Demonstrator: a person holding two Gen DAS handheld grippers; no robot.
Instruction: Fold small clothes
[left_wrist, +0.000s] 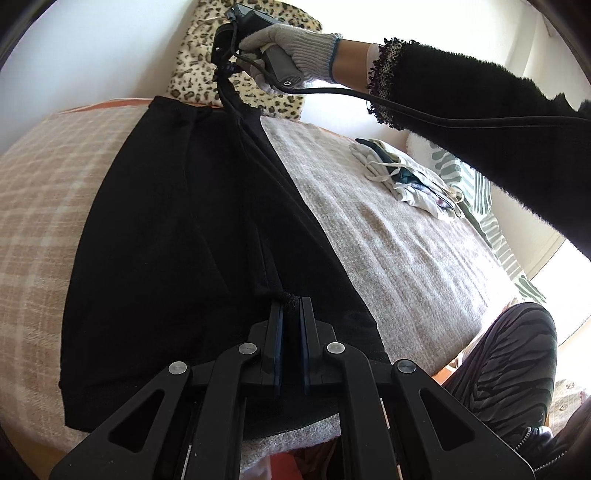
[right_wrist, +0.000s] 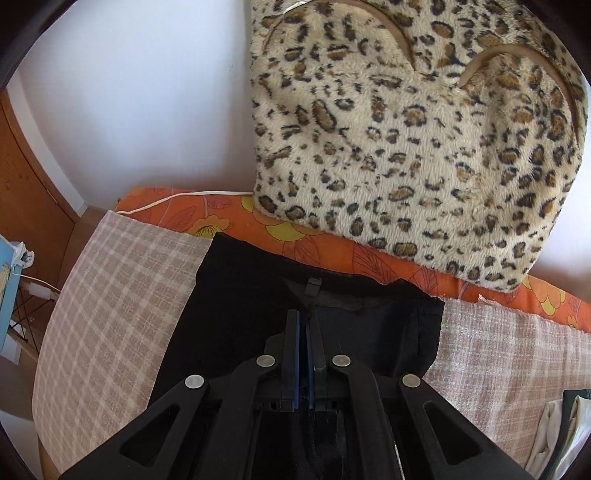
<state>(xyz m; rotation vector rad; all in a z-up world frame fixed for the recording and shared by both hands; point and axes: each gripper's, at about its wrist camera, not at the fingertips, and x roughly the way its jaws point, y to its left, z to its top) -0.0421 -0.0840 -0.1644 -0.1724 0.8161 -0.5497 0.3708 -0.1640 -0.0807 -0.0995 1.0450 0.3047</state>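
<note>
A black garment (left_wrist: 177, 229) lies stretched along the checked bed cover, one long edge lifted off it. My left gripper (left_wrist: 291, 304) is shut on a bunched corner of that edge at the near end. At the far end, a gloved hand holds my right gripper (left_wrist: 225, 70), which pinches the other corner of the lifted edge. In the right wrist view, my right gripper (right_wrist: 306, 319) is shut on black cloth, with the black garment (right_wrist: 243, 295) spread below it and its waistband edge by the orange sheet.
A leopard-print cushion (right_wrist: 424, 147) leans on the white wall at the bed's head, on an orange flowered sheet (right_wrist: 295, 236). A pile of light clothes (left_wrist: 402, 177) lies on the bed cover (left_wrist: 388, 236) to the right. A person's striped leg (left_wrist: 509, 354) is at the bed's near right edge.
</note>
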